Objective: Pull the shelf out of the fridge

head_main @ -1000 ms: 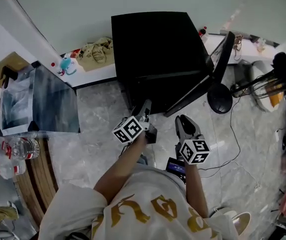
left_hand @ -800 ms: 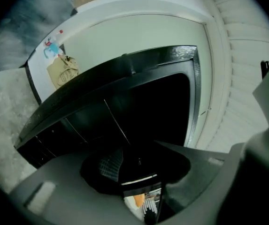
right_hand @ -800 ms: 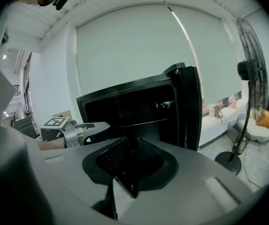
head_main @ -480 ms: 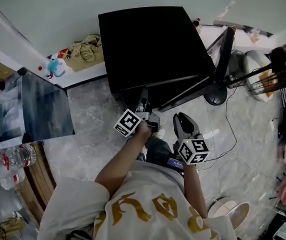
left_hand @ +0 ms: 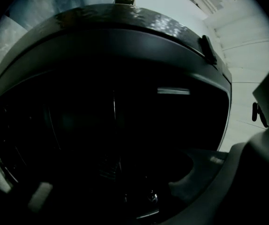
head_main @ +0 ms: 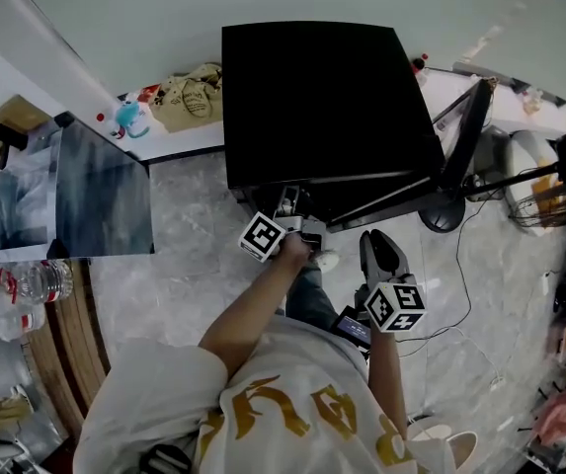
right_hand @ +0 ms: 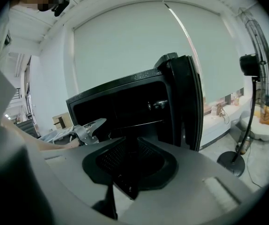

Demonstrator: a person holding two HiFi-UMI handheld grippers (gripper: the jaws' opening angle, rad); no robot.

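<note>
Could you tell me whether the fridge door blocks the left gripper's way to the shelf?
No. The door is swung open to the right, and the left gripper is at the open front of the fridge. The interior beyond is too dark to judge.

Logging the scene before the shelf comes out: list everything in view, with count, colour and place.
black boxy mini fridge: one, black, centre, door open on its right
black standing fan: one, black, right of fridge
clear plastic water bottles: several, clear with red labels, far left
beige cloth bag: one, beige, ledge left of fridge
left tongs: one, grey, at fridge opening, too dark to read
right tongs: one, grey, shut, empty, short of fridge
</note>
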